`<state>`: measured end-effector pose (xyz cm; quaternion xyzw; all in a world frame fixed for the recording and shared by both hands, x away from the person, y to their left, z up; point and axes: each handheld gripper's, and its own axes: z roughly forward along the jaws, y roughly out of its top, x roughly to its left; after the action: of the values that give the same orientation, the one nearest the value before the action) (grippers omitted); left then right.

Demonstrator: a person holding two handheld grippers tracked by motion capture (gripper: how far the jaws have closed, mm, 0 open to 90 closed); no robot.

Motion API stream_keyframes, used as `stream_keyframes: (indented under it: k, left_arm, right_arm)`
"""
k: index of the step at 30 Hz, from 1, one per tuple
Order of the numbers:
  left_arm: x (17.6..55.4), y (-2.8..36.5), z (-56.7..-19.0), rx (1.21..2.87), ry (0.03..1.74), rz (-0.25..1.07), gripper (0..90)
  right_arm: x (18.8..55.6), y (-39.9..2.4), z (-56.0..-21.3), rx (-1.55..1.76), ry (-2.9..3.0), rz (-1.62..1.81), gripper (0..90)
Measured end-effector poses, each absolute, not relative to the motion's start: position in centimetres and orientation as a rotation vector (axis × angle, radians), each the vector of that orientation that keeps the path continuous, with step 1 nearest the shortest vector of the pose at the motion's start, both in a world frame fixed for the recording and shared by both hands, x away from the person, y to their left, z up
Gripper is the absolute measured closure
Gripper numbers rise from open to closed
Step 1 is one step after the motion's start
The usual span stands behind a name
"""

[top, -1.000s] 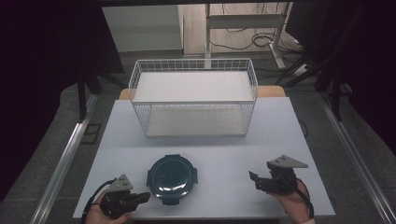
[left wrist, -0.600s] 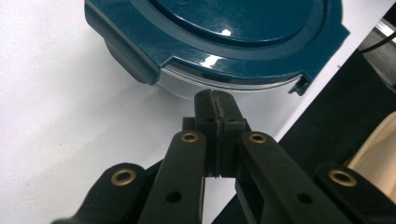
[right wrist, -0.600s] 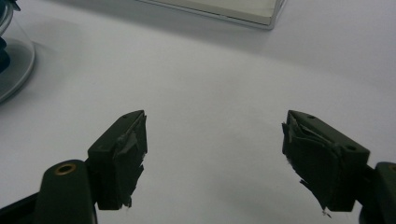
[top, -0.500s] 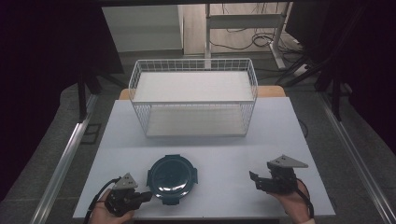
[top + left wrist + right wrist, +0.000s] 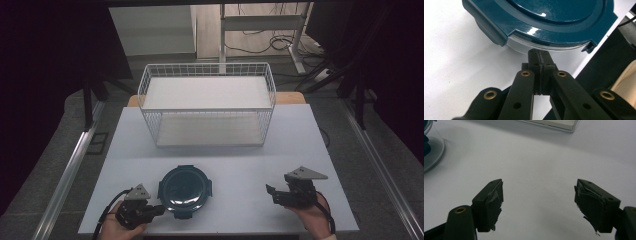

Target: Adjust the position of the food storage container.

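Observation:
A round glass container with a dark teal clip-on lid sits near the table's front edge, left of centre. My left gripper lies just left of it, shut with nothing between the jaws. In the left gripper view its tips are right at the container's clear wall, below the lid rim. My right gripper rests at the front right, apart from the container and pointing left. It is open, its jaws have just been closing a little, and nothing lies between them. The container's glass edge shows at the far left.
A white wire basket with a white floor stands at the back middle of the white table. Bare tabletop lies between the basket and the container. Dark floor and metal rails flank the table.
My left gripper has edged right, toward the container. The right hand and the container have stayed put.

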<state>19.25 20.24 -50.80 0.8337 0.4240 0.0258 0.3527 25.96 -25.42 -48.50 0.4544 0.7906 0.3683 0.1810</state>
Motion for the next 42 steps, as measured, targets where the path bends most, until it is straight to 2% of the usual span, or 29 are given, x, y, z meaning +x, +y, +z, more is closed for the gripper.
stream_keyframes:
  k: [16,42]
  left_arm:
    - [21.1,18.3,-50.6,2.159,1.083,0.064,90.0]
    - [24.7,15.1,-51.0,2.104,1.069,-0.028,90.0]
  right_arm:
    - [26.0,-25.7,-48.3,1.288,2.225,1.053,22.9]
    - [26.0,-25.9,-48.4,1.298,2.223,1.043,23.0]
